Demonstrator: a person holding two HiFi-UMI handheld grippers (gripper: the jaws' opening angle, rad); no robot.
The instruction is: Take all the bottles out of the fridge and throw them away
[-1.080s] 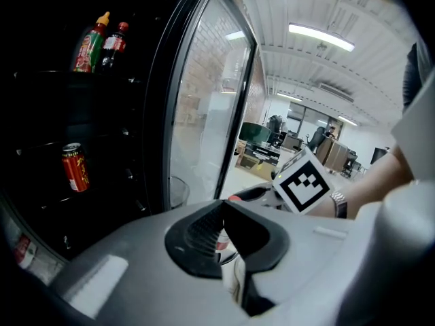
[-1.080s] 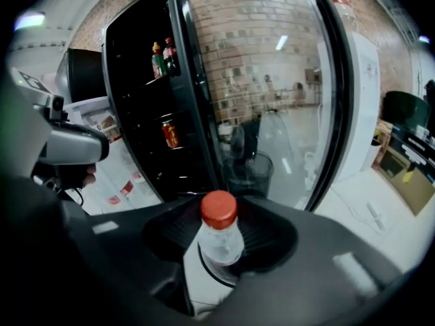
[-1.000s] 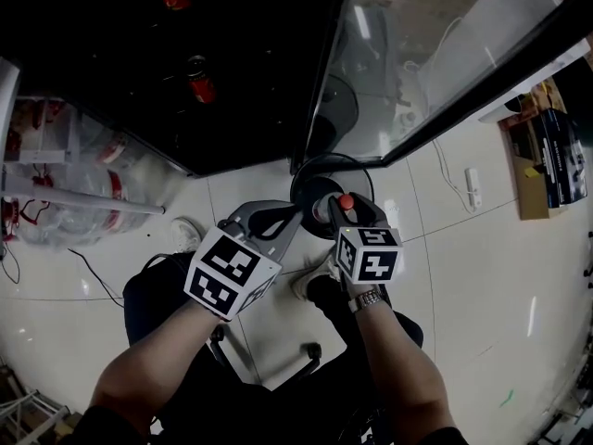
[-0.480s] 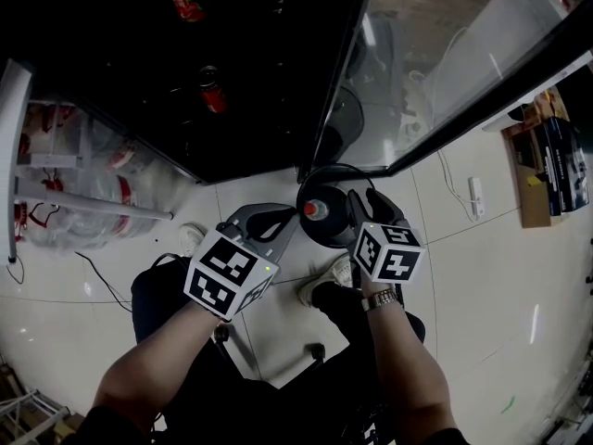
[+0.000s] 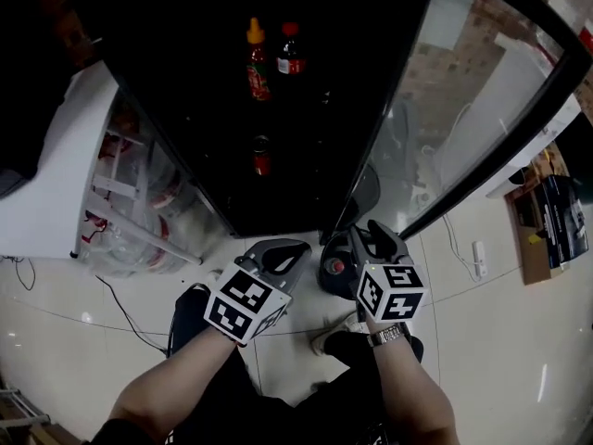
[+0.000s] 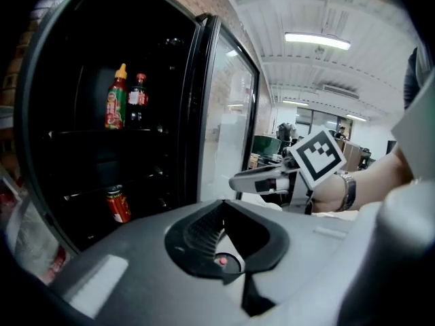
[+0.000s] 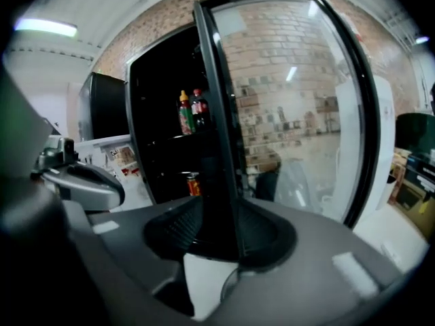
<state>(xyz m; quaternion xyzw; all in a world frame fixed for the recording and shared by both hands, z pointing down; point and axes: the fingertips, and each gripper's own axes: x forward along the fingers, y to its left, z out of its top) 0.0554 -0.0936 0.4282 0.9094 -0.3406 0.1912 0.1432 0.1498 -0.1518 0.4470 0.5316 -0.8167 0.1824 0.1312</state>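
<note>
The fridge [image 5: 185,26] stands open and dark inside. On an upper shelf stand a red sauce bottle with a yellow cap [image 5: 257,68] [image 6: 117,100] [image 7: 183,114] and a dark bottle with a red cap [image 5: 289,56] [image 6: 138,97] [image 7: 198,111]. A red can-like bottle [image 5: 262,156] [image 6: 117,204] [image 7: 194,182] sits lower down. A red-capped bottle [image 5: 339,266] lies in the black bin [image 5: 324,274] on the floor. My left gripper [image 5: 301,248] [image 6: 224,202] is shut and empty. My right gripper [image 5: 372,233] [image 7: 221,212] is open and empty, above the bin's far side.
The glass fridge door [image 5: 463,109] [image 7: 285,114] swings out to the right, its edge straight ahead of my right gripper. A white rack with clear containers [image 5: 130,211] stands left of the fridge. A cardboard box [image 5: 547,221] and a power strip [image 5: 477,258] lie on the floor at right.
Both grippers have risen from the bin toward the fridge. The red-capped bottle that was between my right jaws now lies in the bin. The upper shelf has come into view.
</note>
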